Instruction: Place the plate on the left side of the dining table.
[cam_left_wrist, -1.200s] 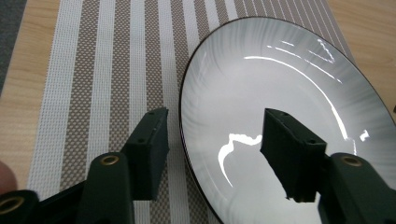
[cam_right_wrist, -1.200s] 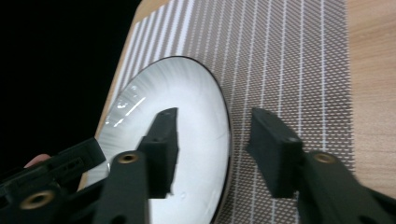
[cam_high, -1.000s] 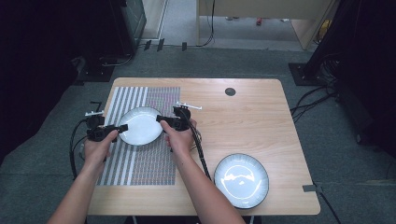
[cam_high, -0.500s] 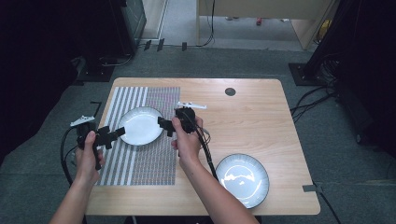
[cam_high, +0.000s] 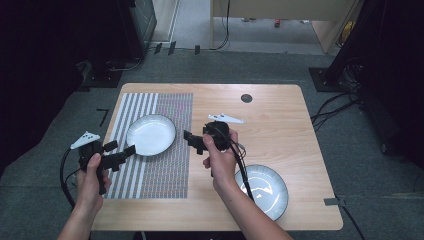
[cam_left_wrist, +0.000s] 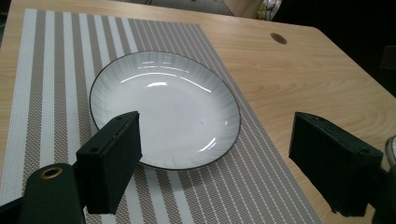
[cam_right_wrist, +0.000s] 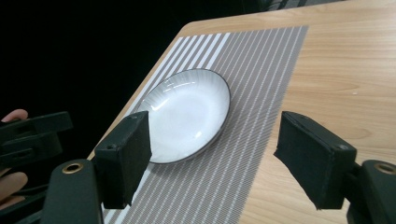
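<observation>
A white plate with a dark rim (cam_high: 151, 135) lies flat on the striped placemat (cam_high: 165, 170). My left gripper (cam_high: 120, 150) hovers off the plate's near-left rim, clear of it. Its jaws have just been opening and stand wide with nothing between them. My right gripper (cam_high: 192, 141) hangs to the right of the plate over the mat's edge, its jaws likewise just opened wider and empty. The left gripper view has the plate (cam_left_wrist: 163, 107) ahead of the left gripper (cam_left_wrist: 217, 140). The right gripper view has the plate (cam_right_wrist: 187, 114) beyond the right gripper (cam_right_wrist: 212, 140).
A second, larger plate (cam_high: 270, 192) sits at the table's front right, partly under my right forearm and its cable. A round cable hole (cam_high: 246, 98) lies at the back of the wooden table (cam_high: 280, 130). The left hand and its gripper (cam_right_wrist: 32, 135) appear in the right gripper view.
Both grippers were at the plate's left and right rims; they have come off it, risen and drawn back toward the person, jaws wider. The plate stays on the mat.
</observation>
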